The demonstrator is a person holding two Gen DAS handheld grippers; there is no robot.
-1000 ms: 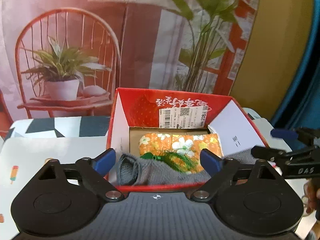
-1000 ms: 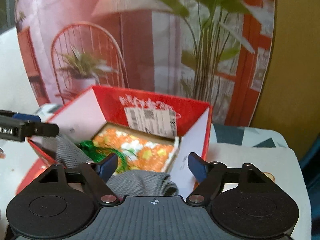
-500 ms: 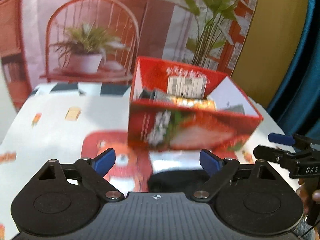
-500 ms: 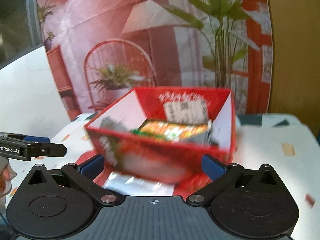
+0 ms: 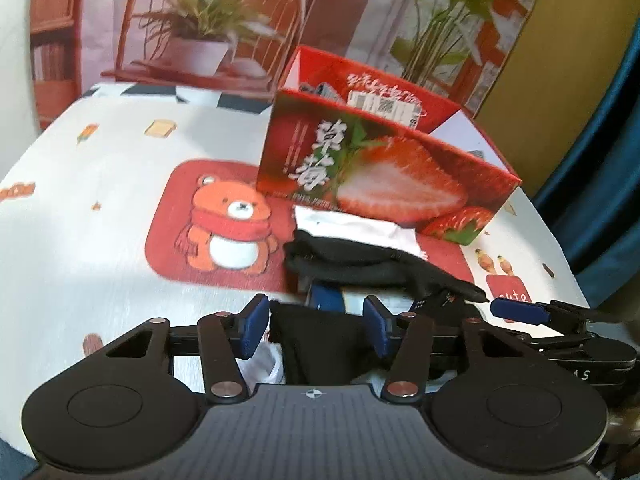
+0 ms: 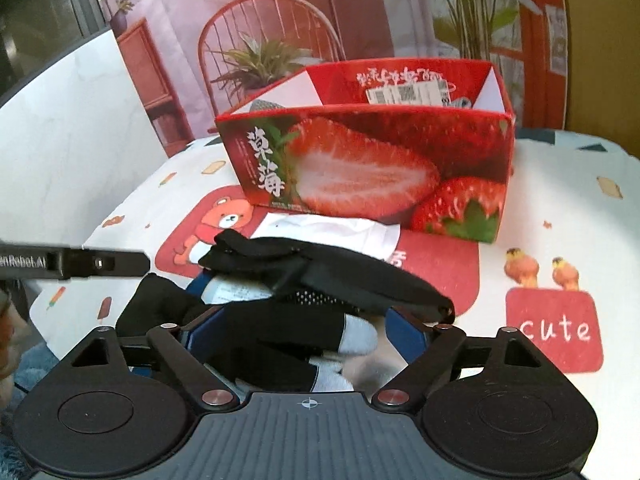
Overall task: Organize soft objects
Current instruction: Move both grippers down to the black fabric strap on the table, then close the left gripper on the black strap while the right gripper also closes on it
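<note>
Both grippers over the sock pile

We hold the left gripper [image 5: 316, 326] and right gripper [image 6: 308, 332] with parted fingers around black socks [image 6: 320, 272], lying before the strawberry box [image 6: 368, 172].

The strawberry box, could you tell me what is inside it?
Over the strawberry box rim, only grey fabric and a label on the inner back wall show; its front wall hides everything lower.

Strawberry box [image 6: 368, 168] contents mostly hidden behind front wall.
</note>
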